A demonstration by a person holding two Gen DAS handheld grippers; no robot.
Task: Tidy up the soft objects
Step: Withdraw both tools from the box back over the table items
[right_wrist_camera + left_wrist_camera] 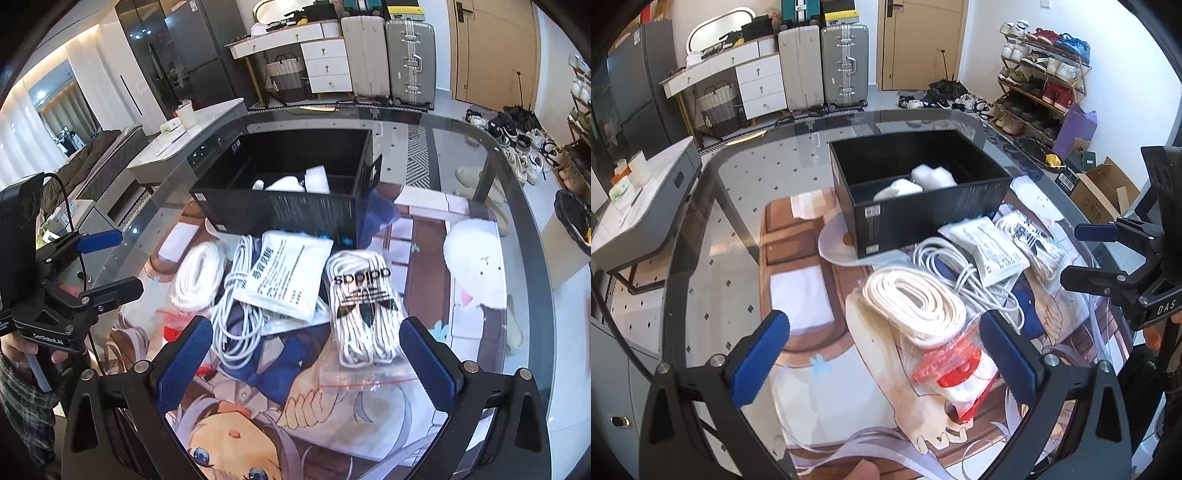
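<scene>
A black box [934, 218] stands on the glass table and holds two white soft bundles [916, 182]; it also shows in the right wrist view [295, 214]. In front of it lie a bagged coil of cream strap [916, 299], a white cable bundle [236, 295], a white printed pouch [284, 280] and a bag of white laces [364, 306]. My left gripper [882, 354] is open just above the strap coil's bag. My right gripper [306, 362] is open, with the lace bag between its fingers' reach.
A red and white bagged item [960, 373] lies by the left gripper's right finger. The table edge [713, 177] curves at the left. Suitcases [842, 62], a dresser and a shoe rack [1041, 81] stand beyond.
</scene>
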